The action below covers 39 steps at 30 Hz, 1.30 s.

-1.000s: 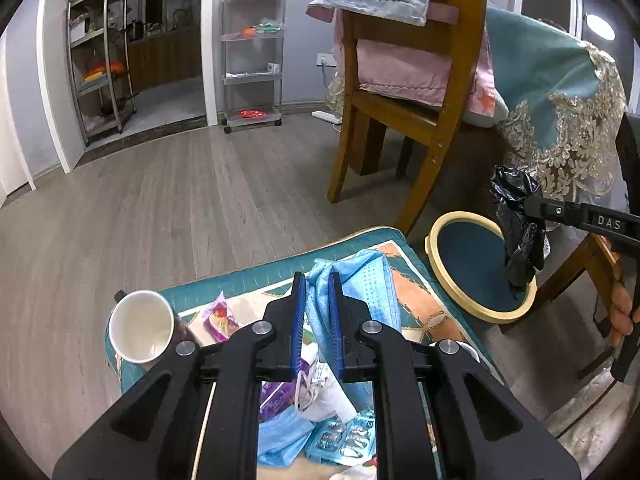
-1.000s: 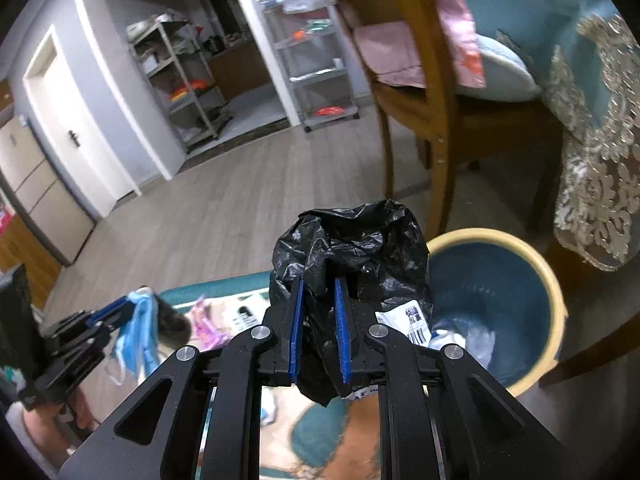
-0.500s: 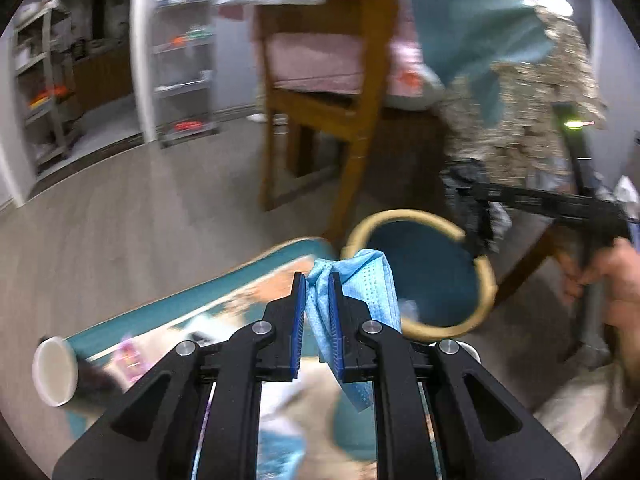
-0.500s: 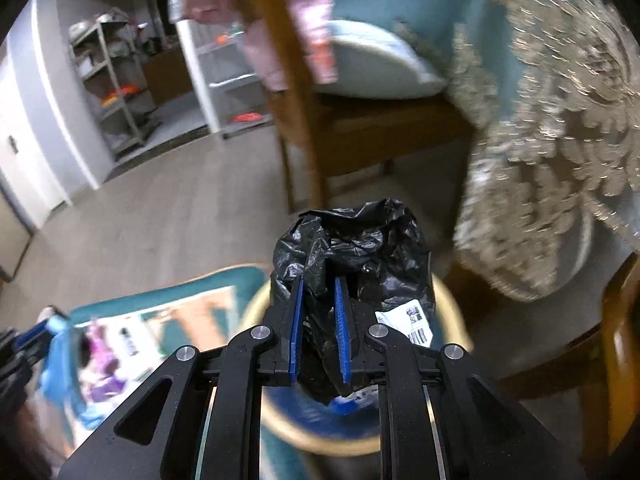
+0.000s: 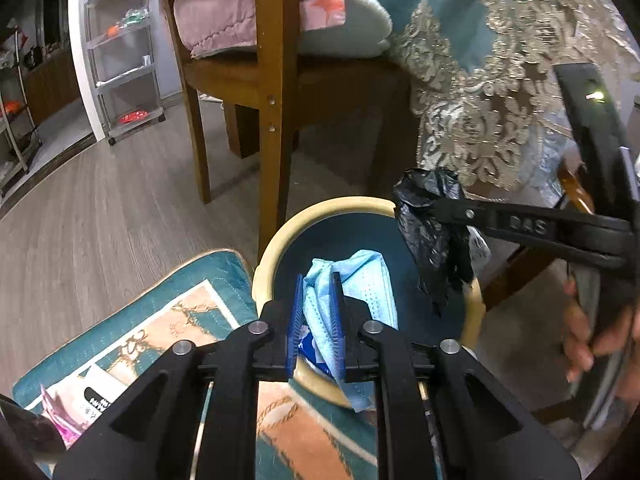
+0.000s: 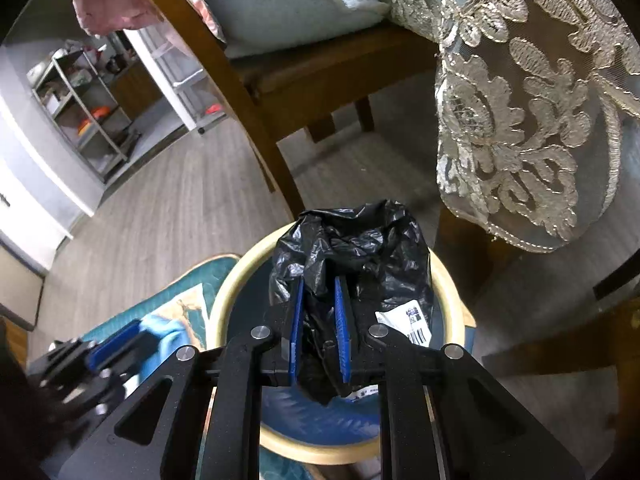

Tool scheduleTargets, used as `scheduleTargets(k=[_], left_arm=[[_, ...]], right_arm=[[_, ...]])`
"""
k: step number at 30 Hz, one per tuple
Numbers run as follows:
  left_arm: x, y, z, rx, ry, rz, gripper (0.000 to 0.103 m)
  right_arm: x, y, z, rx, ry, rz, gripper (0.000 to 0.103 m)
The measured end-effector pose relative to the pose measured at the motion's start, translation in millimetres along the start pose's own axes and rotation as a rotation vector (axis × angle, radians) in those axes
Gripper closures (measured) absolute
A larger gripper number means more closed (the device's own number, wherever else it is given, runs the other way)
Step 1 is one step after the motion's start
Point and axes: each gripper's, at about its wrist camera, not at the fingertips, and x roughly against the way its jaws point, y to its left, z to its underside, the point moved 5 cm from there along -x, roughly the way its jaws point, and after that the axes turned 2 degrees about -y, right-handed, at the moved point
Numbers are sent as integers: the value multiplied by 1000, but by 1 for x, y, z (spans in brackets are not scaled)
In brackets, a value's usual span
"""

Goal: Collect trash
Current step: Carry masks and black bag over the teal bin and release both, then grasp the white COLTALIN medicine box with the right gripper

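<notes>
Two grippers hang over a round bin (image 5: 276,236) with a cream rim and a dark blue inside, standing on a grey wood floor (image 5: 100,208). Behind the bin rises a wooden chair (image 5: 276,92) with a pink cushion (image 5: 216,28) on its seat, and to the right hangs a pale blue tablecloth (image 5: 472,112) edged in silver lace. Beside the bin, touching its rim on the near left, lies a teal and orange mat (image 5: 192,312) with a few scraps of litter at its near corner, too blurred to name.

Over the far right of the rim, the right gripper (image 6: 320,280) is clamped on a crumpled black bag (image 6: 352,252); its blue pads are sunk into the plastic, with only a narrow gap between them, and the bag dangles above the bin's rim. A white barcode label (image 6: 416,324) shows just beside the bag. A hand (image 5: 588,336) grips the handle of that tool at the right edge of the left view.

At the near rim, the left gripper (image 5: 317,280) has a light blue face mask (image 5: 360,280) between its pads, and its jaws are opening; the mask still sits between them, bunched, hanging above the bin's inside.
</notes>
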Motion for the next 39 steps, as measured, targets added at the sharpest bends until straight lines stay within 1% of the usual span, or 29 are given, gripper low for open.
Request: scheduleTargets(k=[1,2,3,5,6,8,10,15,18,20,21,23,26,28,29,31,32,34,36,38,39], left_arm=[[-1,0,0,4,2,0,64],[-1,2,-2,4,-7,-11,56],[2,3,-2,1,-21,-21,43],[8,5,-2,-5,-39,-30,41],[11,7,-2,-2,-40,-36,41],[17,13,-1,16,-42,-38,41],[22,17,0,24,-37,-51,41],[55,25,9,13,-53,-83,40],[86,37,13,28,-78,-101,39],[107,47,17,42,-96,-110,37],[118,54,19,49,-104,-120,36],[140,67,22,62,-115,-143,32],[167,86,29,82,-130,-164,25],[186,100,37,93,-144,-184,18],[195,109,43,101,-153,-208,16],[206,122,54,117,-161,-247,7],[212,132,63,141,-166,-270,6],[217,147,78,194,-167,-284,6],[222,165,94,268,-162,-298,6],[227,175,99,299,-152,-303,6],[232,179,100,304,-162,-310,6]], right_arm=[[-1,0,0,-1,4,-3,85],[-3,1,0,0,8,-1,78],[-5,1,-1,2,9,2,75],[-6,6,-3,1,7,-4,57],[-6,8,-4,-3,4,-8,55],[-2,15,-5,5,-4,-14,53],[-1,20,-4,22,2,-2,51],[5,32,-5,28,1,-11,51],[13,51,-5,71,-9,-10,46],[17,66,-3,100,-13,-10,40],[19,72,-2,109,-15,-14,39],[26,90,0,132,-26,-23,32],[34,114,5,176,-43,-41,25],[37,134,12,216,-39,-56,22],[37,143,16,235,-35,-61,19],[38,161,23,276,-32,-62,13],[40,170,27,293,-34,-61,11],[41,186,34,326,-38,-57,9],[38,202,45,355,-24,-56,8],[32,218,55,372,14,-58,8],[31,226,58,373,21,-65,8]])
